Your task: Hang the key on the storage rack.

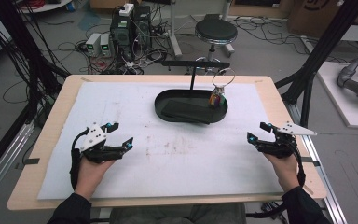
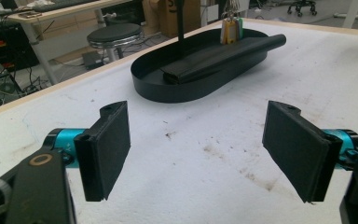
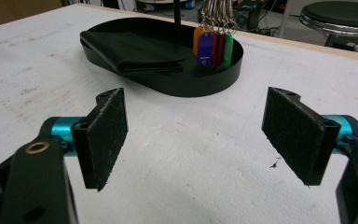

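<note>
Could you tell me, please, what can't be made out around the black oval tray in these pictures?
- Printing on the coloured plastic key tags: too small, every view.
- Top of the thin black stand post: cut off by both gripper views' upper edge.
- Floor of the black oval tray: partly covered by the folded black cloth.

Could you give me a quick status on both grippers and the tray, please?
Left hand-held gripper open, empty. Right hand-held gripper open, empty. Black tray holds folded cloth and key tags, untouched. Nothing between.

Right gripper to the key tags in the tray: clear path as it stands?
Probably yes. The right gripper has open, empty jaws, and only bare white mat lies between it and the key tags, which hang at the near end of the black tray.
</note>
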